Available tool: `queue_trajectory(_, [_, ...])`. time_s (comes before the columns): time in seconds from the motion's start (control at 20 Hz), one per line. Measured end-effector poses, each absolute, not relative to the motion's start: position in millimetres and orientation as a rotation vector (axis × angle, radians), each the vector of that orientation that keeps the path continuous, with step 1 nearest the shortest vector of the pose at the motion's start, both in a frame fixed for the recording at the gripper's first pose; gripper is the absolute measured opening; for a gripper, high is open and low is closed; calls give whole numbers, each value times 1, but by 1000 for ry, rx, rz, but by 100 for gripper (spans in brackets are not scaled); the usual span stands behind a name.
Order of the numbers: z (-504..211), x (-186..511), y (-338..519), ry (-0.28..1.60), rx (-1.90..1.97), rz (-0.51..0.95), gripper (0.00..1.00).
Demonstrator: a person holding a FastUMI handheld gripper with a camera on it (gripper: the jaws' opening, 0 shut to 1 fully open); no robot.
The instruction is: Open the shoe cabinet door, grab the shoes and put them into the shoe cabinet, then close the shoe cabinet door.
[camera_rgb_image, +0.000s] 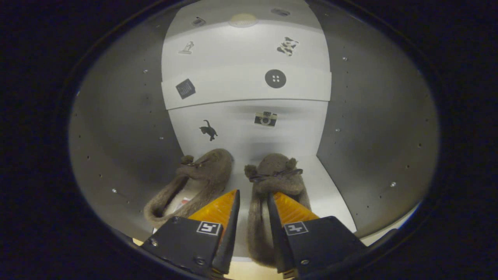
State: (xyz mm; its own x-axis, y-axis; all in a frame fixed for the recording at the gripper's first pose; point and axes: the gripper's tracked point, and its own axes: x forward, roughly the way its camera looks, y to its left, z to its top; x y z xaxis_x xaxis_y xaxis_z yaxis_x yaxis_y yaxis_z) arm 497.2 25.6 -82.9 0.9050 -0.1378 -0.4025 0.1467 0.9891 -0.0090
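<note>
**Gripper over right slipper, inside shoe cabinet**

Two fuzzy brown slippers counted, both on the white floor of the shoe cabinet [334,194], toes toward the back panel. Right slipper [274,175] upright, dark bow across the toe, two small round ears. Left slipper [194,182] tipped onto its side, opening turned away to the left, small ear and bow visible at the toe; light insole showing inside. Slippers just beside each other, not touching at the toes.

Gripper [253,202] narrowly parted, one slipper-wall apart. Left side wall of the right slipper between the two fingers; right finger lying inside the slipper's opening, left finger outside it, in the gap between the two slippers. Contact of both fingers with the wall: cannot tell; a light strip visible between left finger and fuzz. Left fingertip [234,194] close against the heel end of the left slipper.

Beyond the slippers: back panel [249,128] white, with a shelf [249,87] projecting above. Seven stickers counted on white surfaces: cat, camera, button, dark square, cow-patch, small figure, plus faint ones at top. Grey side walls [124,128] left and right, dotted with peg holes.
</note>
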Motion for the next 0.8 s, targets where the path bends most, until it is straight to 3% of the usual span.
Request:
queue_trajectory(0.15, [-58,463,35,337,4,-141,66])
queue_trajectory(0.3, [-37,420,46,286,-1,-139,76])
queue_trajectory(0.65, [7,287,88,126,-103,-102,80])
queue_trajectory(0.8, [7,219,98,103,-98,-94,95])
